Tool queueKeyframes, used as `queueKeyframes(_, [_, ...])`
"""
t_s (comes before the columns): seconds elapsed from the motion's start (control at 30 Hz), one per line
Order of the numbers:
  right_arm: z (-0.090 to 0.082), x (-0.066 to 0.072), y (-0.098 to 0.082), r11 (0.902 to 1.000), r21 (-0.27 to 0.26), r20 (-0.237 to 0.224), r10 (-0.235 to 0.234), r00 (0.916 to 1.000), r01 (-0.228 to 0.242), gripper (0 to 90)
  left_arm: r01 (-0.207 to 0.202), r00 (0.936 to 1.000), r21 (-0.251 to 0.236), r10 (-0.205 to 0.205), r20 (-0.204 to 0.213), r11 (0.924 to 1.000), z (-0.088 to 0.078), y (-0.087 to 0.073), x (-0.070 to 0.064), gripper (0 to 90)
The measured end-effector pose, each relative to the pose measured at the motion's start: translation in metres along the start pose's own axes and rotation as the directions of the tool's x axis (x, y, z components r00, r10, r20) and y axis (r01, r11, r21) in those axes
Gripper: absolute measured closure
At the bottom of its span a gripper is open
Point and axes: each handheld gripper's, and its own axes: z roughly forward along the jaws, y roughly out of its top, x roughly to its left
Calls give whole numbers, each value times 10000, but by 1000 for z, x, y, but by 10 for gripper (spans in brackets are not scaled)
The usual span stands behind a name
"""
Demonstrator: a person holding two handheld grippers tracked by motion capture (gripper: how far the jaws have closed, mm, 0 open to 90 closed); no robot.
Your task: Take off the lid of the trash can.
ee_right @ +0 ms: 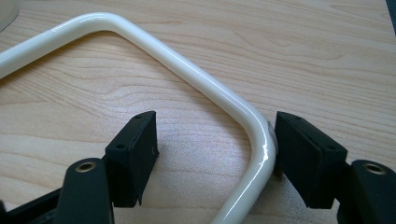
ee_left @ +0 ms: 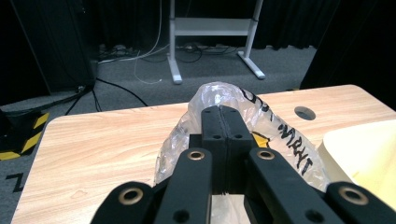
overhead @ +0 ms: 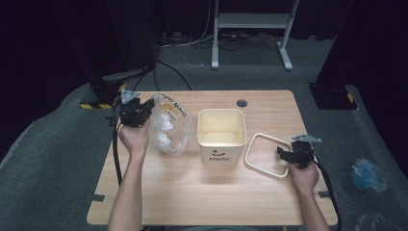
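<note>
1. Near the counter's (overhead: 192,192) far left corner, the left tongs (overhead: 136,114) are seen clamped on a clear plastic bag (overhead: 168,127); in the left gripper view the jaws stand pressed together with the film pinched between them (ee_left: 223,122).
2. The bag (ee_left: 261,116) is seen bulging beside the tongs, with black lettering on it and white crumpled stuff inside; whether its bottom rests on the counter cannot be told.
3. Just right of the bag, at the counter's middle, an open cream bin (overhead: 222,136) is stood upright, its front marked "Hello".
4. Toward the right edge, a cream ring (overhead: 262,156) is laid flat on the counter, one corner just beside the bin.
5. The right tongs (overhead: 288,154) are held wide at the ring's right corner; in the right gripper view the ring's bend (ee_right: 254,140) is seen between the jaws, the right pad (ee_right: 303,154) touching it or just beside it, the left pad (ee_right: 133,149) well apart from it.
6. A grommet hole (overhead: 241,103) is set near the far edge.
</note>
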Motion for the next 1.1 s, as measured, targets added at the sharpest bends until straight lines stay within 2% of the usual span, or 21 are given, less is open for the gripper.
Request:
queueKeyframes(0.43, [0, 0, 0, 10000, 0, -1, -3, 10000, 3, 314, -21, 10000, 397, 24, -84, 9992, 21, -12, -1, 893])
queueKeyframes(0.7, [0, 0, 0, 10000, 0, -7, -9, 10000, 9, 313, -306, 9995, 635, 313, -105, 9975, 28, -19, -5, 870])
queueKeyframes(0.9, [0, 0, 0, 10000, 1, -7, -6, 10000, 6, 313, -407, 9990, 864, 420, -140, 9954, 29, -24, -4, 793])
queueKeyframes(0.97, [0, 0, 0, 10000, 1, -6, -11, 10000, 11, 313, -337, 9987, 1018, 374, -343, 9942, 29, -28, -4, 755])
queueKeyframes(1.1, [0, 0, 0, 10000, 1, -7, -11, 10000, 11, 313, -192, 9985, 1096, 246, -483, 9938, 28, -32, -4, 657])
